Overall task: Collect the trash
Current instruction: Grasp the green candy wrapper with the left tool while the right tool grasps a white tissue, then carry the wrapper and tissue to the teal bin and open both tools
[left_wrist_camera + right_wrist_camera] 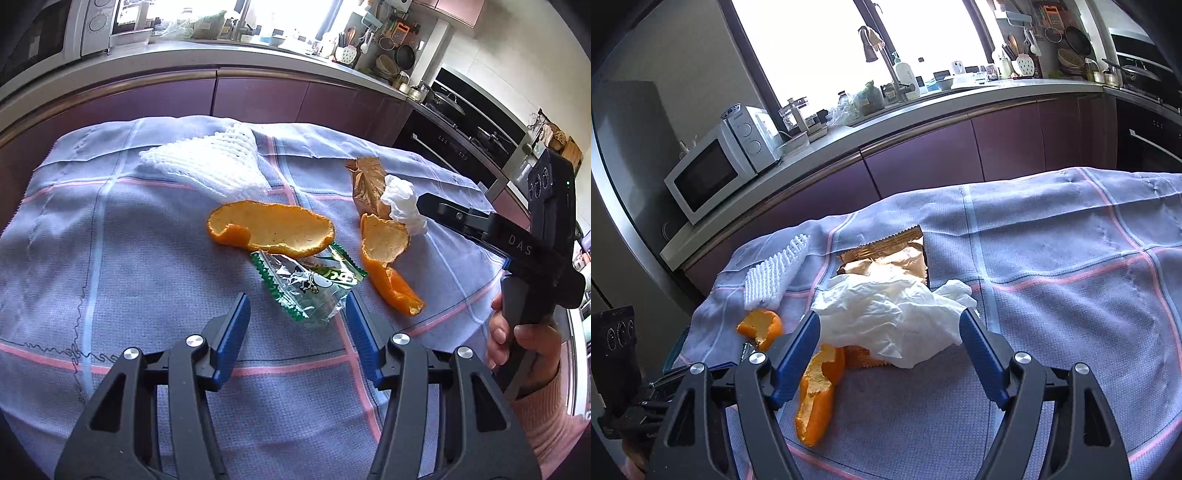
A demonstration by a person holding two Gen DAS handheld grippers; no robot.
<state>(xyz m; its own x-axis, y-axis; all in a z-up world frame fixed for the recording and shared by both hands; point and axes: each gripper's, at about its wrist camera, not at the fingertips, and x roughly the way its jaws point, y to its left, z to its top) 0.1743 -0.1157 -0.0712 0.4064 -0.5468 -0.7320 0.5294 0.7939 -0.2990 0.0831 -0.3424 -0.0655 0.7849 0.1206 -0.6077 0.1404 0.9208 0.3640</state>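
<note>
- White crumpled tissue (897, 317) lies on the gold wrapper (886, 254), with the right gripper (890, 326) at it, fingers spread wide on either side; the pads are not pressing it.
- Beside the tissue, on its near left in the right wrist view, lies a curled orange peel (820, 391), touching the gold wrapper's near edge.
- A second, larger peel (271, 229) lies further left of the tissue, well apart from it.
- A green-edged clear wrapper (308, 286) lies partly under that larger peel, on the near side from the tissue.
- The left gripper (297, 319) stands at this clear wrapper, fingers apart; the wrapper's near corner lies between the tips, ungripped.
- A white foam net (210, 162) lies beyond the larger peel, far left of the tissue.
- All of it rests on a lilac checked cloth (110, 258).
- A hand (524, 350) in a pink sleeve holds the right gripper's handle.
- Behind the cloth run purple cabinets (923, 155) and a counter with a microwave (709, 173).
</note>
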